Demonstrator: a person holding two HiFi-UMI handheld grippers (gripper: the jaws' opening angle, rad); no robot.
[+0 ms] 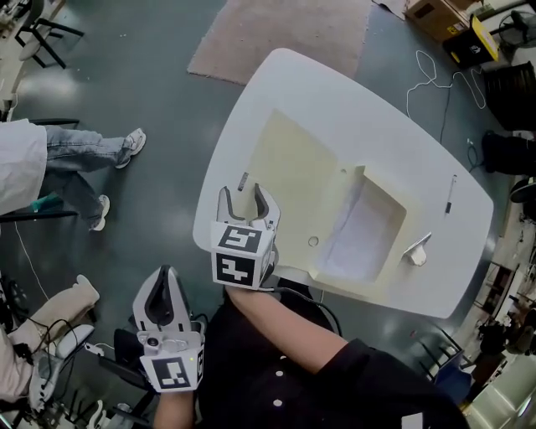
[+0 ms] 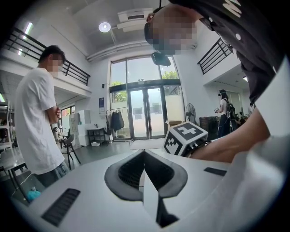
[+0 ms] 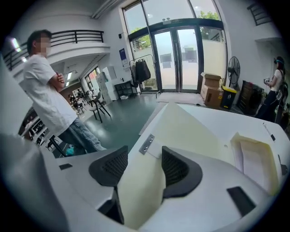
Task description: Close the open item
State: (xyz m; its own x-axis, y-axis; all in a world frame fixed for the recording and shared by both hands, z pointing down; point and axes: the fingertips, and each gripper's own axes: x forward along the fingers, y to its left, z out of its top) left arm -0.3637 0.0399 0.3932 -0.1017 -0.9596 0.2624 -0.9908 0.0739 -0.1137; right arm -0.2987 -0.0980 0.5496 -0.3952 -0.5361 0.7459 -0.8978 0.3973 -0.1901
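Observation:
A cream box lies open on the white table [image 1: 335,92]. Its lid [image 1: 289,167] is folded flat to the left, and its tray [image 1: 381,205] with white paper inside sits to the right. A small metal clasp [image 1: 244,180] marks the lid's left edge. My right gripper [image 1: 243,194] hovers at that edge, tilted down, open, with the clasp [image 3: 146,144] and the lid's surface [image 3: 181,124] showing between the jaws of the right gripper [image 3: 144,152]. My left gripper [image 1: 166,281] hangs off the table's near side, shut and empty; the left gripper [image 2: 144,154] looks out level into the room.
A pen [image 1: 450,194] and a small white clip-like piece [image 1: 416,250] lie on the table to the right of the box. A person [image 1: 50,159] stands at the left. A rug [image 1: 285,33] lies beyond the table, cardboard boxes [image 1: 435,17] at the far right.

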